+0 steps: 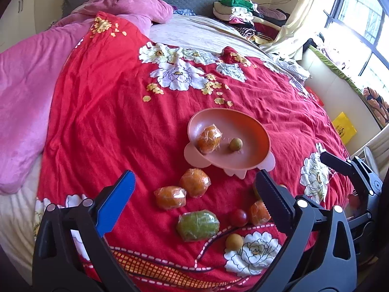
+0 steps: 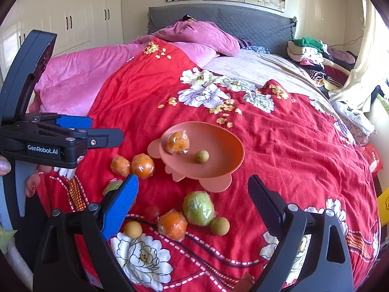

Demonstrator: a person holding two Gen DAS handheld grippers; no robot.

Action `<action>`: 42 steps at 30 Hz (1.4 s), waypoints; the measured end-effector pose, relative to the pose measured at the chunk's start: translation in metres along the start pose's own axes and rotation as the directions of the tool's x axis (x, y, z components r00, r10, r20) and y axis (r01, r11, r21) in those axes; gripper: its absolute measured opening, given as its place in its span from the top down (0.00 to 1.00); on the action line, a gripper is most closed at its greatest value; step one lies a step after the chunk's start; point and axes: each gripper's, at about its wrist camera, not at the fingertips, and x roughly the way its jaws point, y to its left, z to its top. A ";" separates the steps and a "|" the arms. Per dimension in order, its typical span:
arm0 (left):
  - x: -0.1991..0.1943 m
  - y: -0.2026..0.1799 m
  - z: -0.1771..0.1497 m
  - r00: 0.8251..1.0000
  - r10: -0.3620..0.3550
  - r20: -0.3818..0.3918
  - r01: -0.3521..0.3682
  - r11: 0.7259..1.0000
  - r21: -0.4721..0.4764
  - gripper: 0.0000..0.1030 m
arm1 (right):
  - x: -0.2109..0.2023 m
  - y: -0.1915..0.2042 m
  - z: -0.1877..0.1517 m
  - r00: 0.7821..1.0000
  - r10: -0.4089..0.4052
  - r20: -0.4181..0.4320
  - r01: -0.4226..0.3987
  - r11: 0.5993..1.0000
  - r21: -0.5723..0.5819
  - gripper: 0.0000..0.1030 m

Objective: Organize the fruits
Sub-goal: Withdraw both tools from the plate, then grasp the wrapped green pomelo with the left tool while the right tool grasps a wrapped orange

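On the bed's red quilt, our pink plate holds 2 fruits; the others lie loose before it. Left gripper and right gripper hover wide, empty. Next we must close on a wrapped orange.

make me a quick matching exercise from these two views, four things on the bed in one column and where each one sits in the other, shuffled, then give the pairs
Things
1. pink plate
2. wrapped orange beside a small round fruit
3. wrapped green fruit
4. folded clothes pile

Places
A. on the red floral quilt, just in front of the plate
B. far corner of the bed, near the window side
C. inside the plate
D. on the quilt, in the middle of the fruit, holding two pieces

Pairs: 1-D, 2-C, 3-A, 4-B
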 end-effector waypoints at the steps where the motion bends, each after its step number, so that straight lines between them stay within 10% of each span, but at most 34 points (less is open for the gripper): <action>1: -0.001 0.001 -0.001 1.000 0.001 0.000 -0.001 1.000 0.000 0.10 | -0.001 0.001 0.000 1.000 -0.001 0.000 0.001 1.000 -0.001 0.11; 42: 0.029 0.005 -0.072 0.988 0.015 -0.154 -0.008 0.999 0.047 0.10 | 0.030 0.001 -0.067 0.986 0.039 -0.164 -0.031 0.998 0.052 0.10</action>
